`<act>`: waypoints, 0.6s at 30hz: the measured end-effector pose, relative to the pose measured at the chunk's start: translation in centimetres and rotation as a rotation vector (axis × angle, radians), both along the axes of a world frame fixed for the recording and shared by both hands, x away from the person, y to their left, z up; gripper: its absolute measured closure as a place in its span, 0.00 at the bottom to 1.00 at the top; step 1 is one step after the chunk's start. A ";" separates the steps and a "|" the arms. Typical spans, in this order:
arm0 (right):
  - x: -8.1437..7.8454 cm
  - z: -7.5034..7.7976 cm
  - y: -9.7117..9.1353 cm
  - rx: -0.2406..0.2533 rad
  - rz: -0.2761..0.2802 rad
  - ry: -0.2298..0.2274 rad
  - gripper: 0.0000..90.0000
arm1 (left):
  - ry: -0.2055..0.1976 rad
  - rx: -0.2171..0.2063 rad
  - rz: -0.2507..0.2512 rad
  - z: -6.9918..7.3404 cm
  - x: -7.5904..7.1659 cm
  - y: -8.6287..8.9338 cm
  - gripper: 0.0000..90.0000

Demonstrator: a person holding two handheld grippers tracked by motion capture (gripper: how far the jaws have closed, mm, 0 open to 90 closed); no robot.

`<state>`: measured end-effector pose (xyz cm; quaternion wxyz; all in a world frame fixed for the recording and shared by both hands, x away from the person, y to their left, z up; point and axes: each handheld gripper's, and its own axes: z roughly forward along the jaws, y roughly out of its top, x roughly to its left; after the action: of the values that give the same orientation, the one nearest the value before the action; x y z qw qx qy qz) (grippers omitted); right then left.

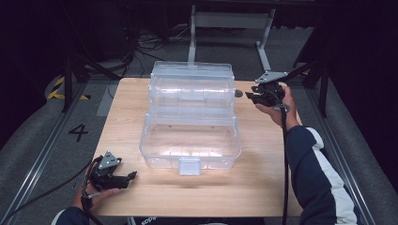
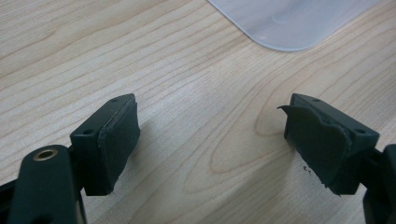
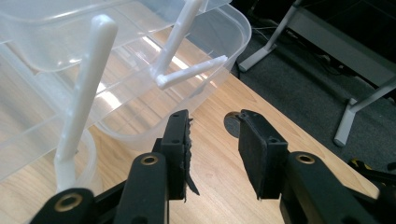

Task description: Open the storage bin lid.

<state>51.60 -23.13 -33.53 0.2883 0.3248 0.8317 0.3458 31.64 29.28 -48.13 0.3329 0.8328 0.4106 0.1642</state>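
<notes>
A big clear plastic box (image 1: 190, 117) sits in the middle of the wooden table (image 1: 263, 178). It is opened up in steps, long side running left to right, latch facing the person. The left gripper (image 1: 133, 176) and right gripper (image 1: 248, 96) have spread, empty jaws. The floor is grey; the room is dark.

A lab or test studio, dark at its edges: a small wooden worktop (image 1: 263, 187) stands alone on grey carpet (image 1: 28, 154) between floor rails (image 1: 40, 154), with a "4" (image 1: 78, 131) marked on the floor and yellow-black hazard tape (image 1: 56, 89) nearby. Cables (image 1: 150, 44) trail across the floor behind, past a grey metal frame (image 1: 230, 21) and black stands (image 1: 68, 79).
</notes>
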 end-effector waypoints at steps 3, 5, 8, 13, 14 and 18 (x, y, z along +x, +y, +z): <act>-0.6 -0.2 -0.2 -0.008 0.005 0.001 0.67 | 0.000 0.000 0.000 0.0 0.0 0.0 0.21; -1.0 -0.3 -0.3 -0.018 0.009 0.005 0.65 | 0.001 0.000 0.002 0.0 0.0 0.0 0.21; -1.5 -0.4 -0.4 -0.019 0.012 0.020 0.59 | 0.000 -0.001 0.002 0.0 0.0 0.0 0.21; -2.6 -0.7 -0.4 -0.047 0.030 0.013 0.53 | 0.000 -0.002 0.002 0.0 0.0 0.0 0.21; -2.8 -0.8 -0.5 -0.053 0.033 0.025 0.50 | 0.000 -0.002 0.002 0.0 0.0 0.0 0.21; -3.6 -1.0 -0.6 -0.063 0.027 0.020 0.43 | 0.000 -0.003 0.003 0.0 0.0 0.0 0.21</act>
<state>48.01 -23.73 -34.54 0.2855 0.3076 0.8493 0.3201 31.63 29.25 -48.15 0.3341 0.8317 0.4120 0.1640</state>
